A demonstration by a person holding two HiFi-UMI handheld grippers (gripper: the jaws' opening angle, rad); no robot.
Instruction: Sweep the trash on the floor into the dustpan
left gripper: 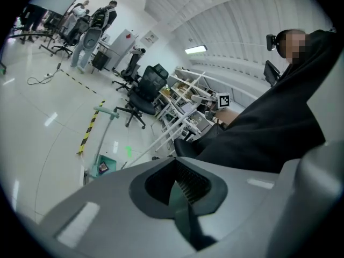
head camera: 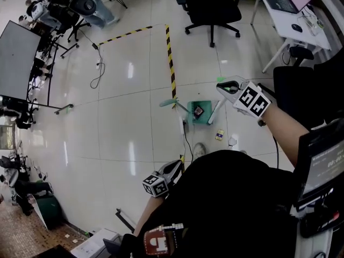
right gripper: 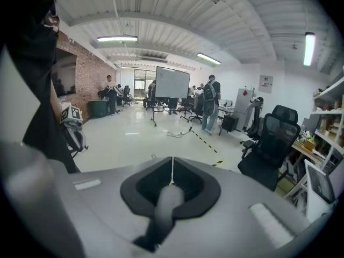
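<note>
The right gripper has its jaws closed round a pale, rounded broom handle, which slants down from it to the floor just beside the right edge of the dustpan. The left gripper is held low, close to the person's dark clothing. Its jaws are pressed together on a thin dark-green strip, and from here I cannot tell what that strip belongs to. The green dustpan sits on the pale tiled floor in front of the person, close to the near end of the yellow-and-black floor tape, with a small dark packet lying inside it. A green pole with a crosspiece on top rises from the pan. Out on the tiles, just to the right of the pan and nearer the person, lie a small yellow scrap and a white scrap, apart from each other and not yet in the pan. A black office chair stands well beyond the tape.
</note>
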